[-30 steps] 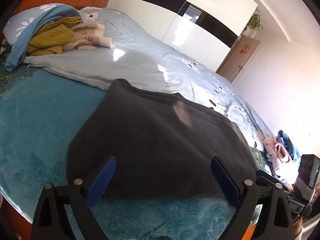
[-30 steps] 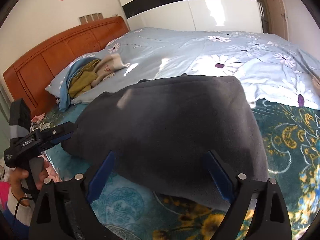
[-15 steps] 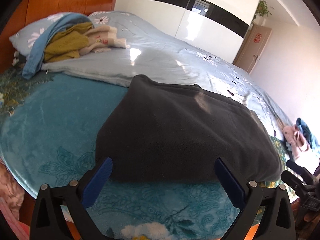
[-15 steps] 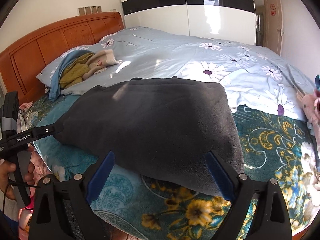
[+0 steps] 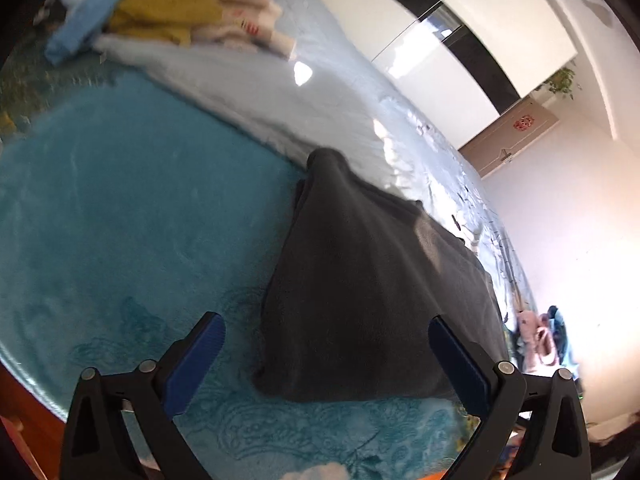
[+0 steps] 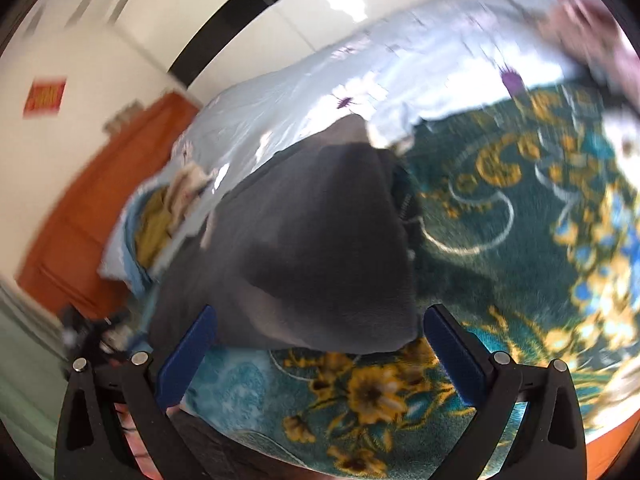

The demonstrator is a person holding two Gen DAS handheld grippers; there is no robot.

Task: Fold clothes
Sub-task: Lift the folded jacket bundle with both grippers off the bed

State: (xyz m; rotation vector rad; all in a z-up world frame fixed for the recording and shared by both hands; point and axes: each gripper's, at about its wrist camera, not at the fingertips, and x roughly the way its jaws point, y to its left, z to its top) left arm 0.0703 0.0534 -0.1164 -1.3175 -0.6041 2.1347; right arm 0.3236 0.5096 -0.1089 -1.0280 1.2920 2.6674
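One dark grey fleece (image 5: 372, 280) lies folded on my teal blanket (image 5: 120, 220); left gripper (image 5: 328, 364) and right gripper (image 6: 320, 356) gape empty; pillow pile (image 5: 168, 12) remains unfolded.

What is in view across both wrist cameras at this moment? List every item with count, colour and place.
folded garment: 1, dark grey, lying on the teal blanket in front of both tools
teal blanket: 1, teal with yellow flowers, covering the near side of the bed
duvet: 1, pale blue with flower print, across the far side of the bed
clothes pile: 1 heap, yellow, cream and blue, at the head end of the bed
headboard: 1, orange-brown wood, behind the pile
wardrobe: 1, white with a black band, far wall
pink and blue items: small heap, at the foot end of the bed, too blurred to name
left tool: 1, black with blue pads, open, empty
right tool: 1, black with blue pads, open, empty
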